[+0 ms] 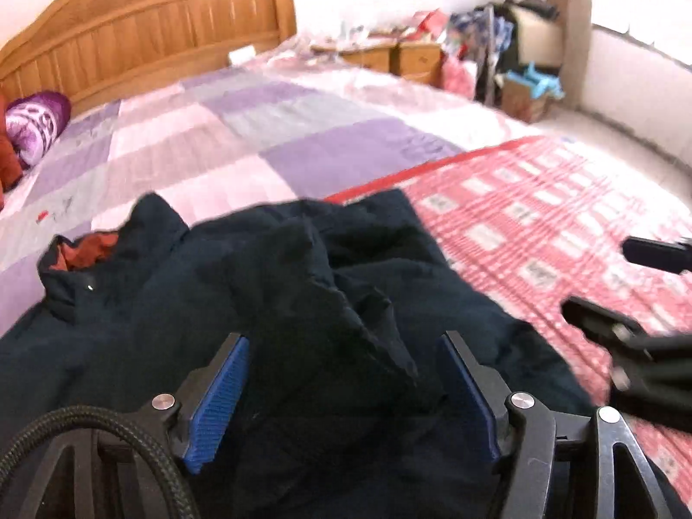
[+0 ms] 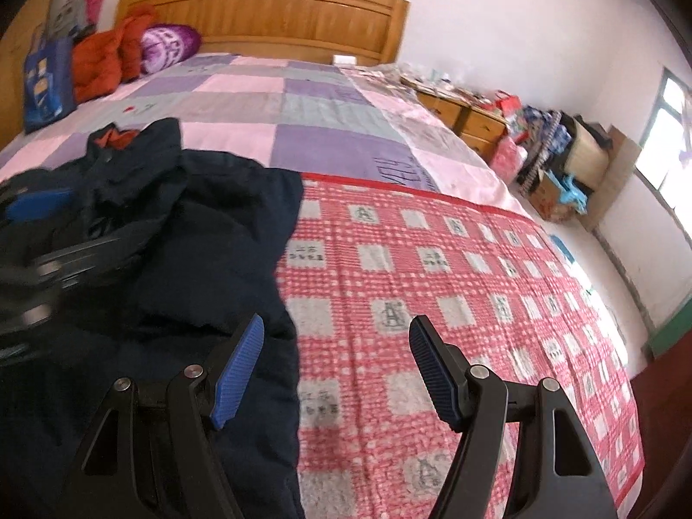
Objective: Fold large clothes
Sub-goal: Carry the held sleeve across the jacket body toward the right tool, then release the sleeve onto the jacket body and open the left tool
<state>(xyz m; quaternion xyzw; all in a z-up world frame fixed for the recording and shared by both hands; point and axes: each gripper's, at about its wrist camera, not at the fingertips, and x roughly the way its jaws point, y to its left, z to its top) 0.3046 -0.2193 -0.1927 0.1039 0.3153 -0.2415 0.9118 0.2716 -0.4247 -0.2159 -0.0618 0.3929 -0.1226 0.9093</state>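
My left gripper hangs low over the dark navy coat, jaws spread wide, with a raised ridge of its cloth standing between the blue pads; whether either pad touches the cloth I cannot tell. My right gripper has its jaws wide too, holding nothing, straddling the coat's right edge: one pad over the navy cloth, the other over the red checked blanket. The coat lies rumpled on the bed, its right part over the blanket, the rest on the purple and pink patchwork quilt. An orange lining shows at the coat's far left, on the side toward the wooden headboard. Beyond the coat, against the headboard, sit a purple pillow and an orange garment.
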